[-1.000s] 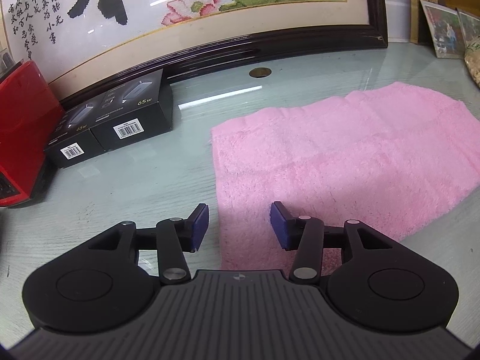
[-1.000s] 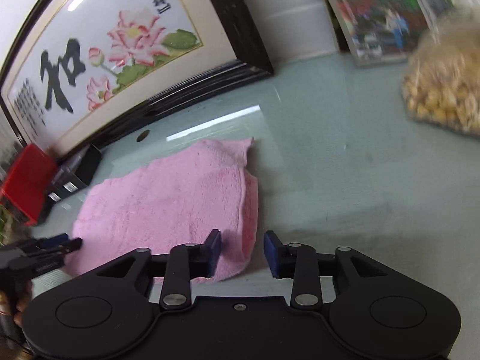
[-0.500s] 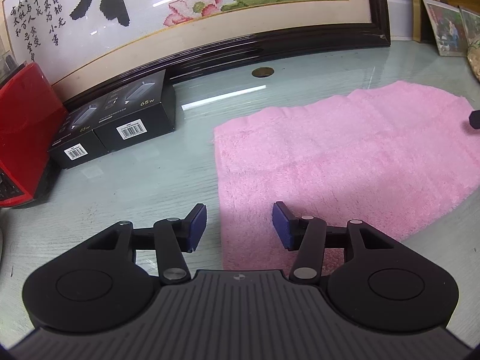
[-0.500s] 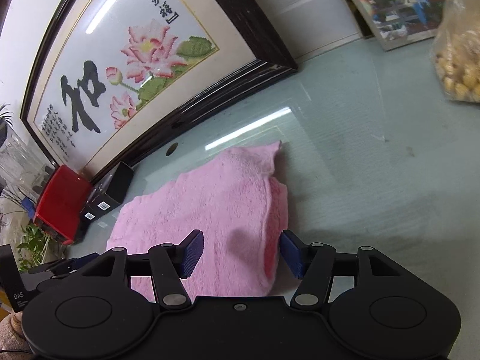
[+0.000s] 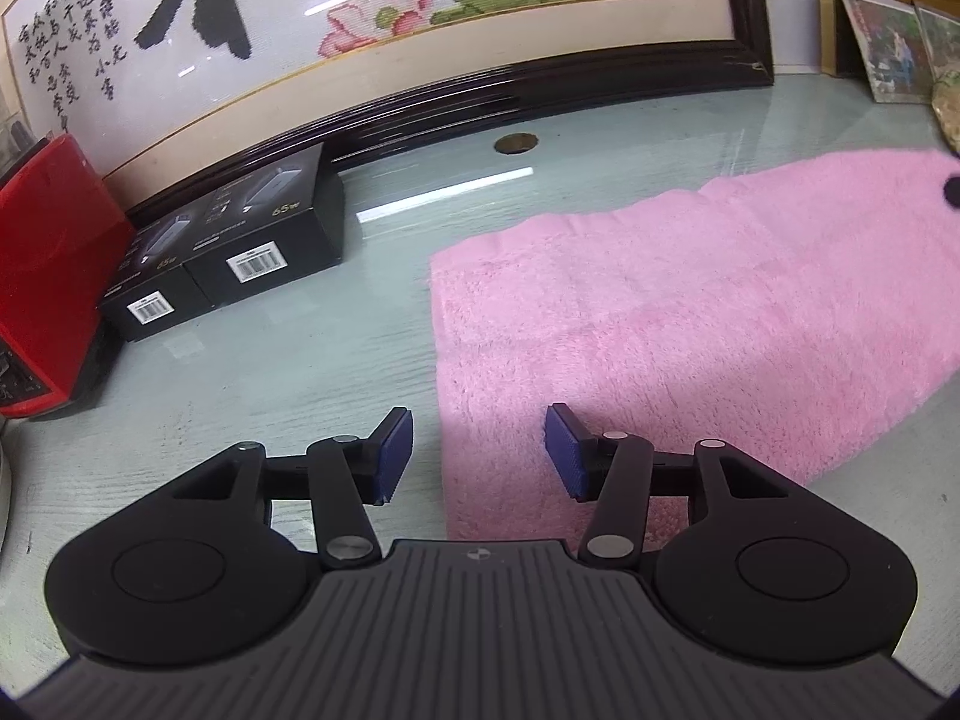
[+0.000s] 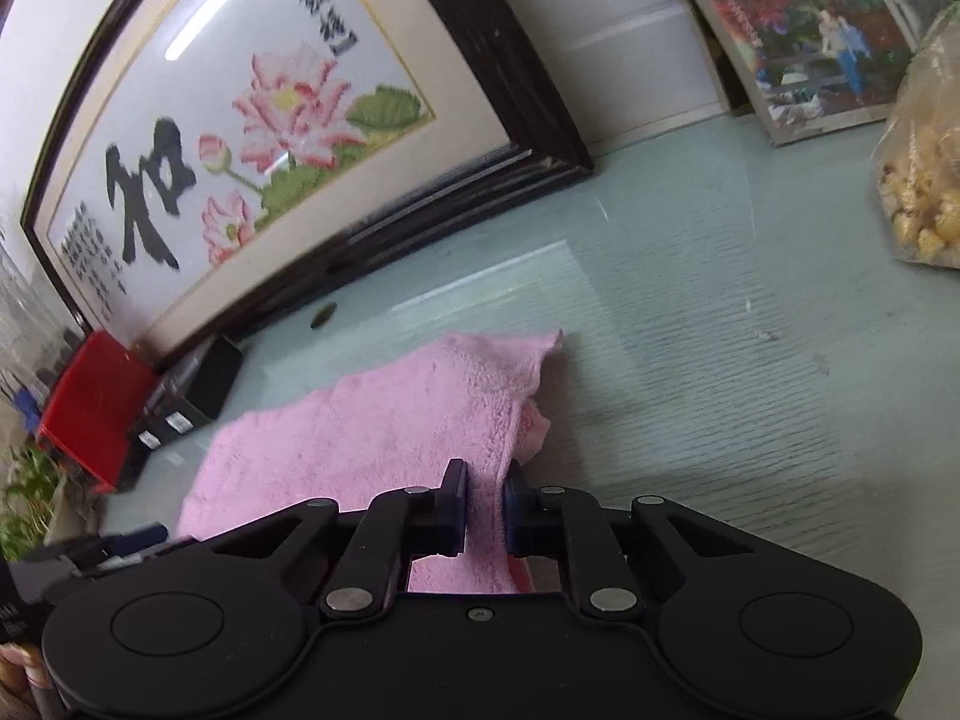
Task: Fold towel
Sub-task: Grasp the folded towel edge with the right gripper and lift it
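Glassy green desk [image 5: 288, 360] under us, framed lotus embroidery [image 5: 420, 12] behind. We see the pink towel [image 5: 690, 324] lying flat, its long axis running rightward. Our right hand-held gripper [image 6: 485, 507] pinches the towel's right end; our left hand-held gripper [image 5: 477, 456] hangs spread, straddling the towel's left edge, not yet gripping.

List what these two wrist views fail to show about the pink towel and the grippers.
- Fluffy pink towel: right end cut off by the left wrist view's edge.
- Towel's near edge, right wrist view: hidden behind the right gripper shut on it.
- Left gripper, open: whether its fingers touch the towel or the glass tabletop is unclear.
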